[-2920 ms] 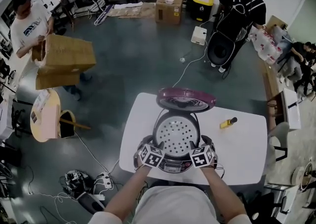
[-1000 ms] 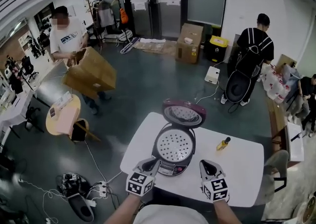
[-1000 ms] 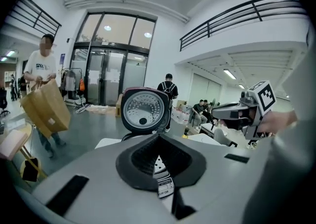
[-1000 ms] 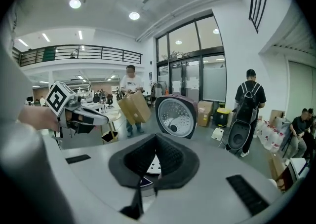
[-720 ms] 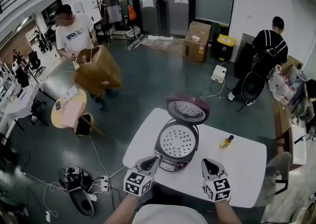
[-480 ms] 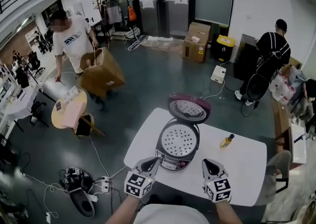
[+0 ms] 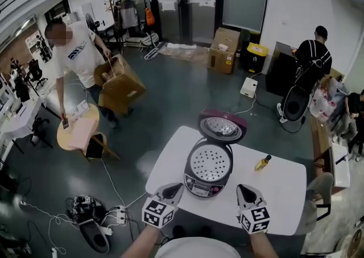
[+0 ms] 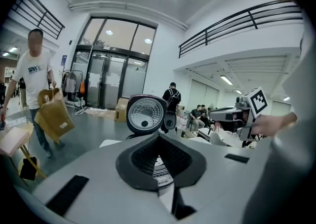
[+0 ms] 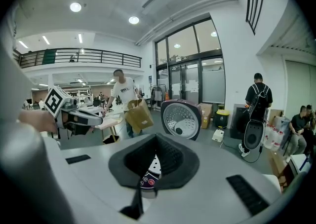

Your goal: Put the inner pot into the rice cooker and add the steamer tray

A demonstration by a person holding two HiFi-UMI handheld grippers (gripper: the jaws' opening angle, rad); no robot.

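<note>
The rice cooker (image 7: 207, 173) stands on the white table (image 7: 284, 186) with its maroon lid (image 7: 223, 128) raised. A white perforated steamer tray (image 7: 210, 163) fills its mouth, hiding anything beneath it. My left gripper (image 7: 172, 190) hovers shut and empty just left of the cooker's front. My right gripper (image 7: 245, 191) is shut and empty to the cooker's right. In the left gripper view the shut gripper (image 8: 159, 137) points at the lid (image 8: 144, 114), with the control panel (image 8: 160, 174) below the tips. In the right gripper view the gripper (image 9: 155, 139) faces the lid (image 9: 181, 118).
A small yellow bottle (image 7: 262, 163) lies on the table right of the cooker. A person carrying a cardboard box (image 7: 119, 86) walks on the floor at far left. A round pink table (image 7: 77, 129) and cables with a power strip (image 7: 116, 215) lie left of the white table.
Both grippers have drawn back from the cooker's front rim toward the table's near edge, still shut. The person with the box has walked to the right. The cooker has not moved.
</note>
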